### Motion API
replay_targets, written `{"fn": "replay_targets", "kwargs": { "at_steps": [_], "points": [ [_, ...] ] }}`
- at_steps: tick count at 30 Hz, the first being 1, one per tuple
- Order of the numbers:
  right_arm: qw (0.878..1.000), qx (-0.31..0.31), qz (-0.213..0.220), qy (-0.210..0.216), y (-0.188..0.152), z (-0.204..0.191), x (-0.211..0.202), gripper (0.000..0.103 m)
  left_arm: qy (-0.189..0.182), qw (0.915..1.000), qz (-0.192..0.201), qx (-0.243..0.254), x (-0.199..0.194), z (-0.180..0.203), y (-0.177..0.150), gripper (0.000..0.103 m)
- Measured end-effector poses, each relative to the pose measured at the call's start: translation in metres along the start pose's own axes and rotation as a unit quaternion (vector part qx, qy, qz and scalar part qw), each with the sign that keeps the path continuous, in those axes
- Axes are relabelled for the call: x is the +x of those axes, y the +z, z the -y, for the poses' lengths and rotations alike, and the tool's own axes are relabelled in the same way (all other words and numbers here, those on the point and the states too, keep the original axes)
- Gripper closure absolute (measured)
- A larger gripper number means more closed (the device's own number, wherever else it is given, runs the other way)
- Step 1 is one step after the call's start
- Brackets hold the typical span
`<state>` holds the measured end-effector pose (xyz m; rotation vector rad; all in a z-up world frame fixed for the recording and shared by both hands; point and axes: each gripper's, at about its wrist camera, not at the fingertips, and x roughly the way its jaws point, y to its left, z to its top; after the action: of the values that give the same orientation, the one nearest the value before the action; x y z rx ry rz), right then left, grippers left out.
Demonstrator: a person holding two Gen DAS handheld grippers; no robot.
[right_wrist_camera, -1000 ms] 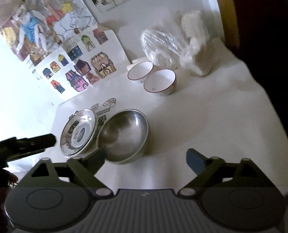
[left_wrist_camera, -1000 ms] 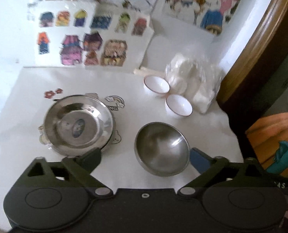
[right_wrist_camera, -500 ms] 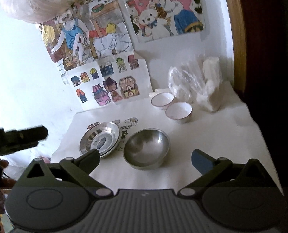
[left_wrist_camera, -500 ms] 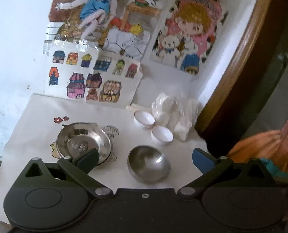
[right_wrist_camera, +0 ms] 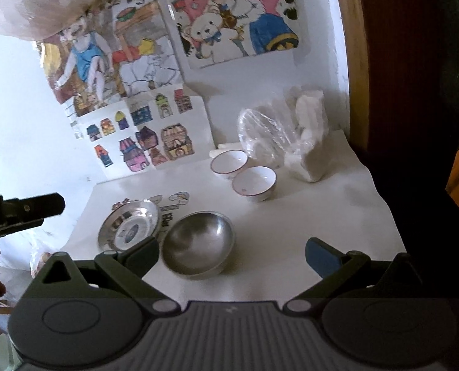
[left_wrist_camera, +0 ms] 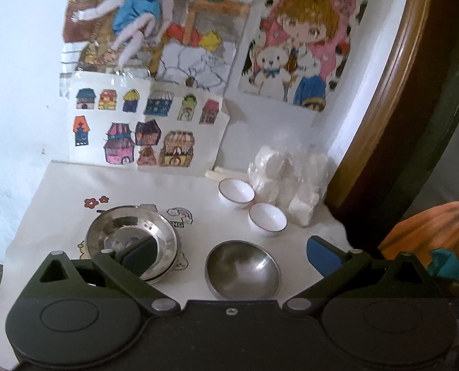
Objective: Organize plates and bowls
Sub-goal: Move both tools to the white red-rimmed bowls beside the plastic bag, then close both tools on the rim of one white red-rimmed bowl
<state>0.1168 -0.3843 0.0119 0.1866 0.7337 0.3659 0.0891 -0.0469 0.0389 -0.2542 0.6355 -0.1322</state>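
Both claws spread apart, empty: left claw, right claw. Steel bowl on tabletop at 6 o'clock; steel plate at 8, partly hidden, possibly stacked; white bowls at 1.

We see a white-covered desk carrying a steel plate beside a steel bowl, two white bowls touching each other, and a clear plastic bag against the wall.
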Motion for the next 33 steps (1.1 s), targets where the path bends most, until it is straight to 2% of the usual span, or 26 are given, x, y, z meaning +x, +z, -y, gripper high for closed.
{"fn": "replay_targets", "kwargs": {
  "at_steps": [7, 9, 12, 17, 22, 30, 33],
  "points": [
    [1.000, 0.016, -0.014, 0.011, 0.036, 0.050, 0.054, 0.000, 0.037, 0.9980, -0.048, 0.016, 0.070, 0.030, 0.025, 0.001],
    [0.999, 0.017, -0.024, 0.014, 0.046, 0.065, 0.072, 0.000, 0.062, 0.9958, -0.067, 0.005, 0.092, 0.036, 0.031, 0.001],
    [0.998, 0.022, -0.050, 0.022, 0.055, 0.079, 0.098, 0.000, 0.095, 0.9883, -0.116, -0.029, 0.126, 0.039, 0.038, 0.001],
    [0.996, 0.018, -0.081, 0.032, 0.061, 0.094, 0.134, 0.000, 0.123, 0.9823, -0.135, -0.043, 0.160, 0.045, 0.043, 0.001],
    [0.995, 0.035, -0.094, 0.023, 0.069, 0.105, 0.168, 0.000, 0.126, 0.9793, -0.156, -0.028, 0.201, 0.051, 0.051, 0.001],
    [0.992, 0.058, -0.108, 0.024, 0.079, 0.117, 0.219, 0.000, 0.104, 0.9735, -0.204, -0.008, 0.279, 0.052, 0.063, 0.001],
    [0.992, 0.053, -0.113, 0.030, 0.080, 0.118, 0.234, 0.006, 0.105, 0.9684, -0.226, 0.008, 0.307, 0.052, 0.061, 0.001]
  ]
}}
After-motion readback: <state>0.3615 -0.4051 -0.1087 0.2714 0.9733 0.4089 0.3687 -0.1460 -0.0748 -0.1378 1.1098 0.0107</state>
